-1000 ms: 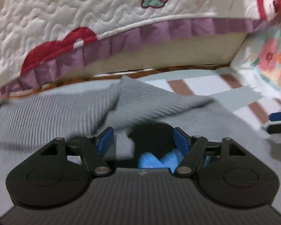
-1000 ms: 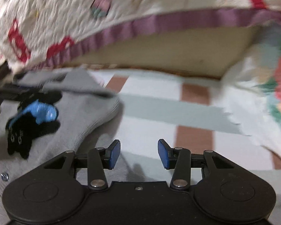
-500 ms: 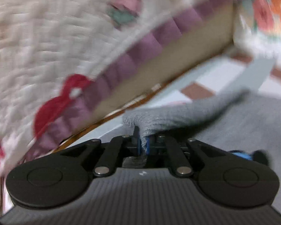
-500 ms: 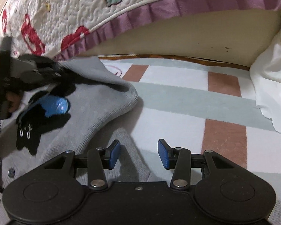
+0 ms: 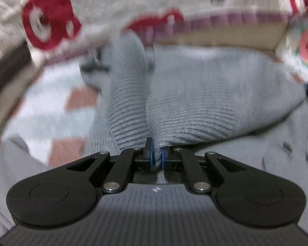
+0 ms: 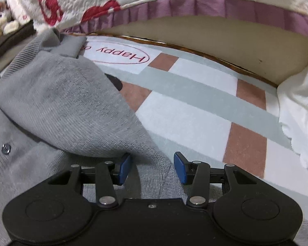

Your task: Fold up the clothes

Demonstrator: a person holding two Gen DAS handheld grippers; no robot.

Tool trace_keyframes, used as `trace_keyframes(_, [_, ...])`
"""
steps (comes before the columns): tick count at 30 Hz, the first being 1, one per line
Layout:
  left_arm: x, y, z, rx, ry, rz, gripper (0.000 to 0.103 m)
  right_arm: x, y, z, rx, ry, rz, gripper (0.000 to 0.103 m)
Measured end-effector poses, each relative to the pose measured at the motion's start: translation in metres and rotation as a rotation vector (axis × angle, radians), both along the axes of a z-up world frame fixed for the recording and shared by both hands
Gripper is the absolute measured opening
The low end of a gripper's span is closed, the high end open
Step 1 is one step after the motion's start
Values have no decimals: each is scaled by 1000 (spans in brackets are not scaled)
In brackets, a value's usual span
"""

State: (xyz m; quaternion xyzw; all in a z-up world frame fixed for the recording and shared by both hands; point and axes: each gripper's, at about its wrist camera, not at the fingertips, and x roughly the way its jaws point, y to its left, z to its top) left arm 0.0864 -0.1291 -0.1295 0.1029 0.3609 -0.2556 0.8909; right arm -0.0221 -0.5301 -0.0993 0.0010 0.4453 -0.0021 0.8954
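**One grey sweater, two grippers**

There is one grey sweater (image 5: 205, 94) and there are two grippers.

The left gripper (image 5: 157, 157) has its two blue pads squeezed nearly together, with a bunched fold of the sweater pinched between them. Just past the pads the ribbed cloth rises in two humps. Farther off lies the checked blanket (image 5: 51, 110) the sweater rests on, and behind it a white quilt (image 5: 113, 6) with red shapes and a purple frill. This view is blurry.

The right gripper (image 6: 152, 167) has its two blue pads wide apart and holds nothing. It sits low over the sweater's edge, and a folded flap of cloth touches its left pad.

Only the right view shows one small button (image 6: 5, 148) on the sweater, the pink words "Happy" (image 6: 121, 55) on the blanket, and a white cloth (image 6: 297, 110) far right. One button is all I can count.
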Motion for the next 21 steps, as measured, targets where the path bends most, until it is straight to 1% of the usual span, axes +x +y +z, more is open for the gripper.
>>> trace_keyframes(1, [5, 0, 4, -35, 8, -2, 10, -1, 3, 1, -15, 6, 6, 51])
trace_keyframes(3, [12, 6, 14, -133, 43, -25, 24, -2, 8, 4, -45, 15, 19, 51])
trace_keyframes(4, [15, 9, 19, -180, 61, -36, 35, -3, 9, 7, -48, 5, 21, 51])
trace_keyframes(5, [15, 10, 16, -191, 72, -45, 40, -4, 10, 10, -50, -6, 22, 51])
trace_keyframes(9, [14, 13, 8, -231, 118, -80, 41, -8, 19, 31, -34, -92, 26, 51])
trace_keyframes(10, [13, 12, 4, -221, 125, -79, 41, -7, 21, 37, -21, -115, 27, 51])
trace_keyframes(13, [12, 12, 1, -234, 138, -59, 41, 4, 34, 60, 30, -161, 61, 51])
trace_keyframes(15, [11, 11, 4, -244, 128, -67, 39, 22, 51, 73, 51, -164, 130, 51])
trace_keyframes(16, [9, 9, 5, -234, 106, -82, 24, 32, 67, 74, 39, -154, 186, 50])
trace_keyframes(17, [6, 8, 7, -223, 85, -97, 6, 43, 83, 75, 27, -144, 243, 36])
trace_keyframes(18, [3, 7, 8, -212, 64, -112, 6, 53, 98, 76, 15, -135, 299, 15])
trace_keyframes(21, [-5, 3, 12, -181, 1, -156, 6, 84, 146, 80, -22, -105, 468, 16])
